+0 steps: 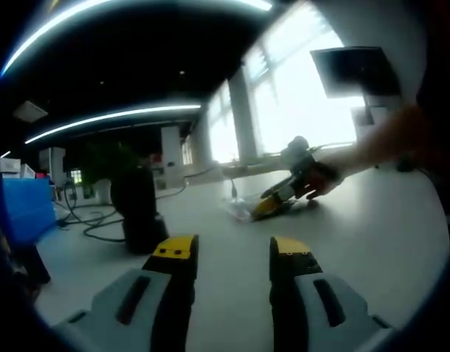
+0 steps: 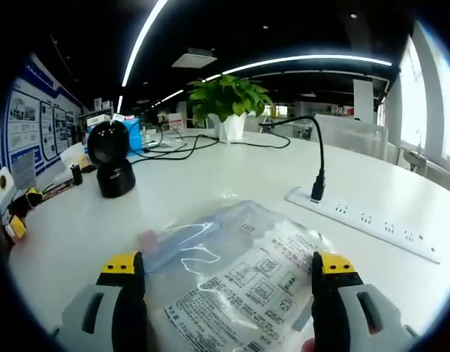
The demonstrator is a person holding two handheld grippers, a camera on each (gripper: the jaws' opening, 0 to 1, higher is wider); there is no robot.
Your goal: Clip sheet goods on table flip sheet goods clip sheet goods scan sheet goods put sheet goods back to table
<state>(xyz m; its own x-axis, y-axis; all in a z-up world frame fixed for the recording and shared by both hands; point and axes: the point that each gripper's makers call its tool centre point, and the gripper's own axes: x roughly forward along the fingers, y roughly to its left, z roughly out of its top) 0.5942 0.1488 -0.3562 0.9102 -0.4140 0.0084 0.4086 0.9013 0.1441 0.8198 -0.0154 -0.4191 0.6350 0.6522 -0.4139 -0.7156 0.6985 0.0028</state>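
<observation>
Sheet goods (image 2: 239,279) lie flat between the right gripper's (image 2: 228,275) wide jaws — left gripper's (image 1: 230,253) jaws empty, apart.

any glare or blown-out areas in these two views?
Left gripper view: the bright windows are blown out, leaving the black round scanner a backlit silhouette, and the picture is soft. Right gripper view: even exposure, with ceiling-light glare streaks on the clear plastic sheet package.

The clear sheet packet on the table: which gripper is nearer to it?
Right. The right gripper has its open jaws straddling the clear sheet packet. The left gripper hangs open well back across the table from it.
</observation>
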